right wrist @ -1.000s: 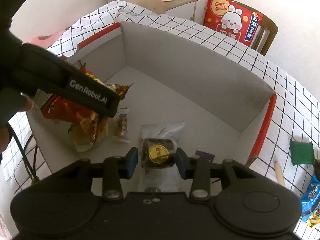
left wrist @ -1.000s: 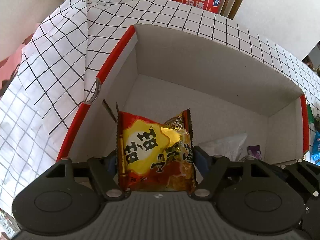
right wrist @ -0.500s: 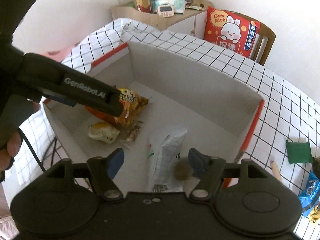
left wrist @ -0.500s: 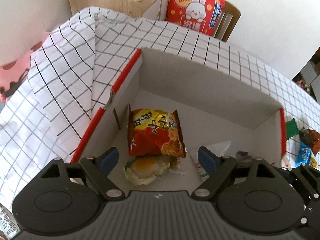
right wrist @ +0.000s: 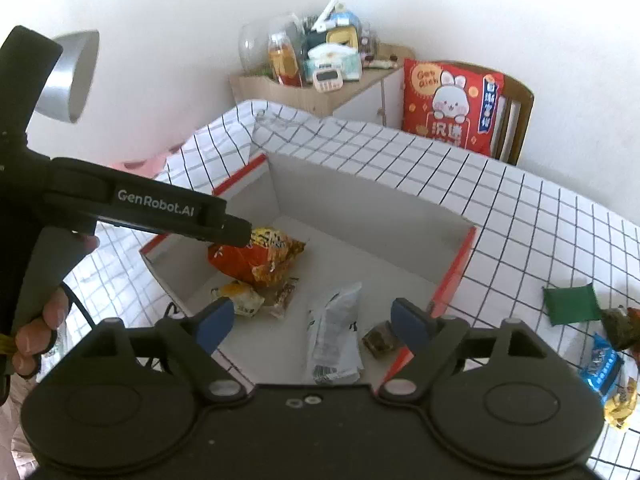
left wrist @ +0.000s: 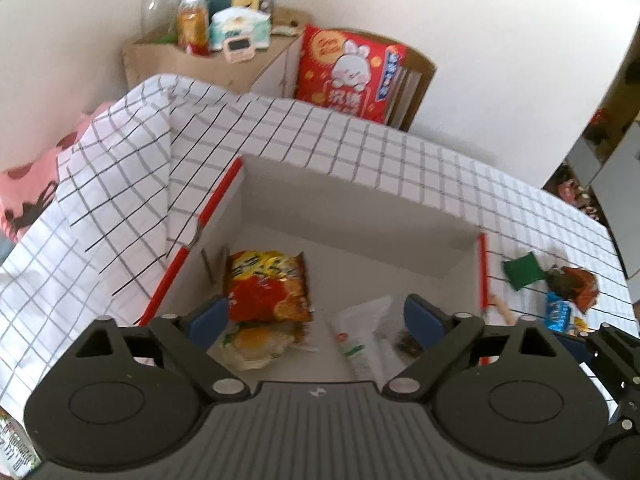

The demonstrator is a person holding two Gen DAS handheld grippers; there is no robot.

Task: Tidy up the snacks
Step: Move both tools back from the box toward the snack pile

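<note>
- A white cloth is showing a black grid.
- The box is showing grey-white walls with red edges.
- A red and yellow packet is lying beside a clear white-printed one.
- A green packet and a blue one are lying outside.

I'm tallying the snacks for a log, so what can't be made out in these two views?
- Near floor of the box: cut off by each claw body, both views.
- Small brown snack: partly behind the right claw pad, label unreadable.
- Packets on the tablecloth, right side: small, blurred, overlapping, count unclear.
- Left claw: tip hides part of the red bag.
</note>
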